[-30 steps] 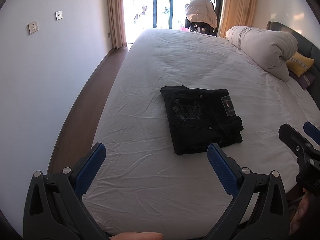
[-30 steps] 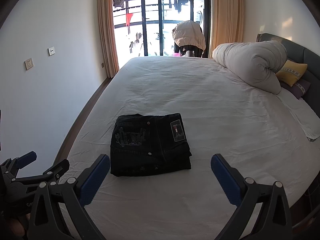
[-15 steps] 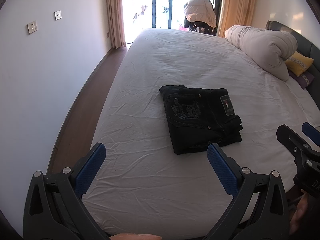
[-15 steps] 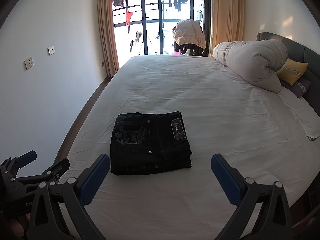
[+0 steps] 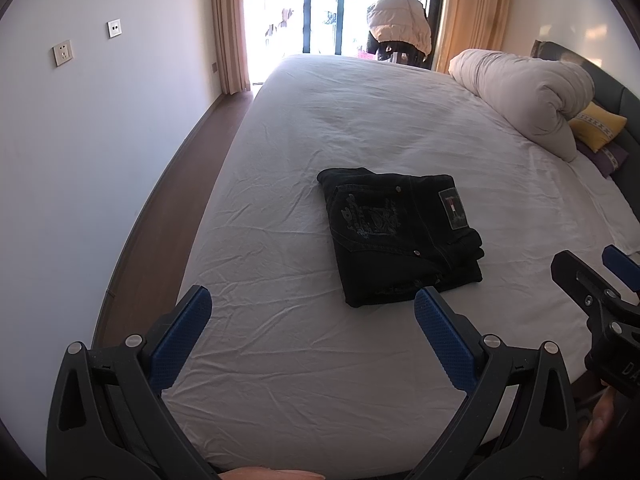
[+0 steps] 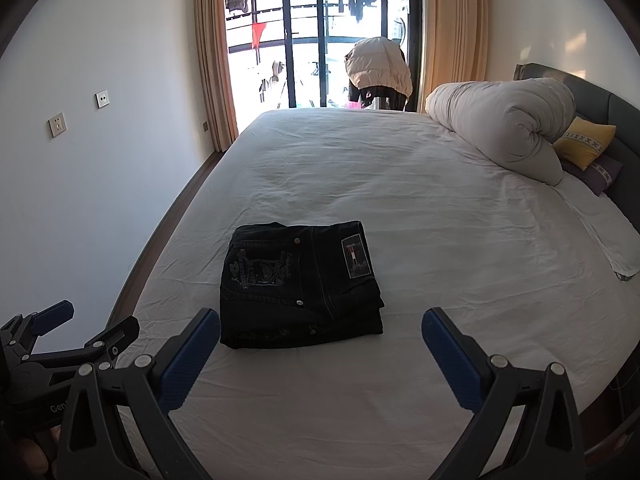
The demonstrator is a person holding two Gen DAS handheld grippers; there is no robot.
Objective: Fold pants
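Black pants (image 5: 400, 236) lie folded into a compact rectangle on the white bed sheet (image 5: 360, 128), back pocket and label patch facing up; they also show in the right wrist view (image 6: 300, 284). My left gripper (image 5: 312, 320) is open and empty, held back above the near bed edge, apart from the pants. My right gripper (image 6: 320, 340) is open and empty, also short of the pants. The right gripper shows at the right edge of the left wrist view (image 5: 596, 280); the left gripper shows at the lower left of the right wrist view (image 6: 68, 332).
A rolled duvet (image 6: 504, 128) and yellow and purple pillows (image 6: 584, 144) lie at the headboard on the right. A wall (image 6: 100, 160) and wooden floor strip (image 5: 160, 208) run along the left. A jacket-draped chair (image 6: 378, 68) stands by the balcony door.
Both grippers have drawn slightly back and stayed open. The folded pants have not moved.
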